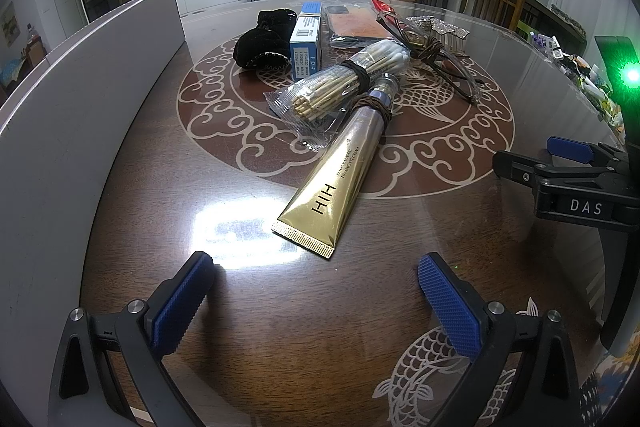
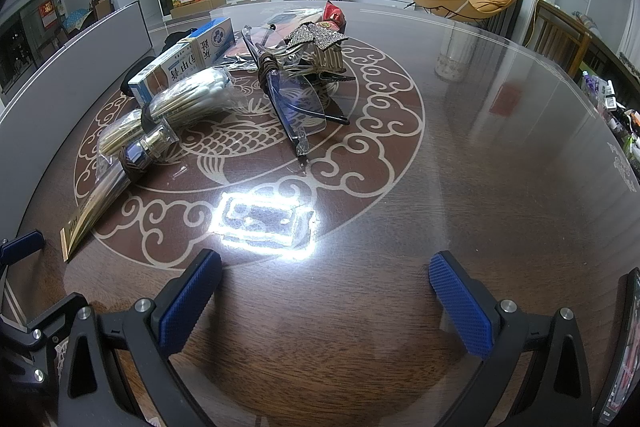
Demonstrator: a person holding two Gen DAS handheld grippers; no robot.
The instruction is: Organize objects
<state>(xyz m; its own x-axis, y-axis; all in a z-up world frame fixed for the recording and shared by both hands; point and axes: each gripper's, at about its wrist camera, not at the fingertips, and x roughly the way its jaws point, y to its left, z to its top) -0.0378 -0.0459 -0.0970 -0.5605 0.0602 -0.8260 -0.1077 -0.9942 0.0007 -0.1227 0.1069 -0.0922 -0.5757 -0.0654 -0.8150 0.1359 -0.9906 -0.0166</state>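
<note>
Holding both tools low over the table [image 1: 168, 163], you have nothing in either one: the left tool [image 1: 316, 291] has its blue pads spread wide with only bare tabletop between them, and the right tool [image 2: 326, 287] is spread just as wide over a bright glare patch on the glass.

Straight ahead of your left tool lies a gold tube [image 1: 332, 183], crimped end toward you and cap end pointing away, with a brown band wound around its neck. Touching that neck is a bag of cotton swabs [image 1: 340, 83], cinched by a dark band, its open plastic end facing left. Behind the swabs sits a blue-and-white box [image 1: 306, 41] standing on its long edge, and just left of it a black pouch [image 1: 260, 43] (the fabric looks velvety, with a pale stitched rim). To the right of the box, a flat packet [image 1: 356, 25] lies beside a pair of glasses [image 1: 440, 63] bundled with brown cord.

From your right tool's view, those glasses [image 2: 296, 99] lie near the table's centre motif, temples folded, with a glittery hair clip [image 2: 320, 45] just behind them and a red wrapper [image 2: 334, 13] farther back. The swabs [image 2: 188, 99], box [image 2: 188, 61] and tube [image 2: 104, 195] are all off to your left there, well apart from the tool's pads. A grey panel [image 1: 80, 99] stands along the table's left edge.
</note>
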